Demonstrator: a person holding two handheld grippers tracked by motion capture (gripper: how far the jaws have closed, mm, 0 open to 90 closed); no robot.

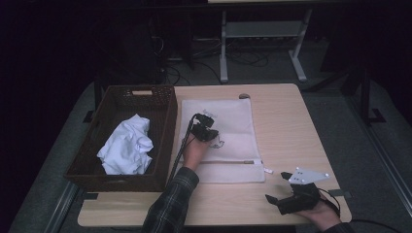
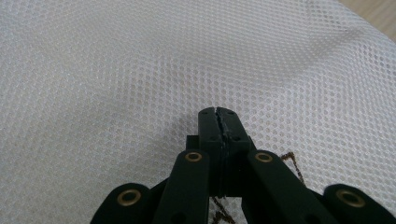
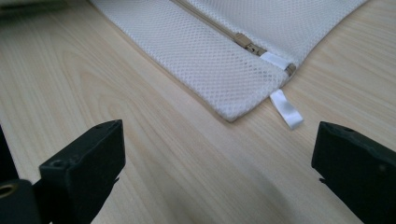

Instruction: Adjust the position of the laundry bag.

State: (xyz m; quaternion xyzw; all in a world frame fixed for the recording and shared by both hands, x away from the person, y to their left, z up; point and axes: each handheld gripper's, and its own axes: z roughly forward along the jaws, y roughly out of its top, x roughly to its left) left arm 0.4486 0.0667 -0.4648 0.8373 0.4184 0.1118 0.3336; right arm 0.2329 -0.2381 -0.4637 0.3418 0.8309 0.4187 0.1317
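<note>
Wooden table (image 1: 286, 121): closed left tongs (image 2: 219, 114) over mesh bag (image 2: 140, 70)

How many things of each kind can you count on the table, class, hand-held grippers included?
Mesh bag: 1
Basket: 1
White cloth, in the basket: 1
Grippers: 2, the left gripper shut over the bag, the right gripper open near the table's front edge
Total: 5

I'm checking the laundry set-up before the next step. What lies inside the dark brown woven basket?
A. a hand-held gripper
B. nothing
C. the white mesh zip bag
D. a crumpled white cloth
D: the high view shows a crumpled white cloth inside the dark brown woven basket, while the white mesh zip bag lies flat on the table beside it.
</note>
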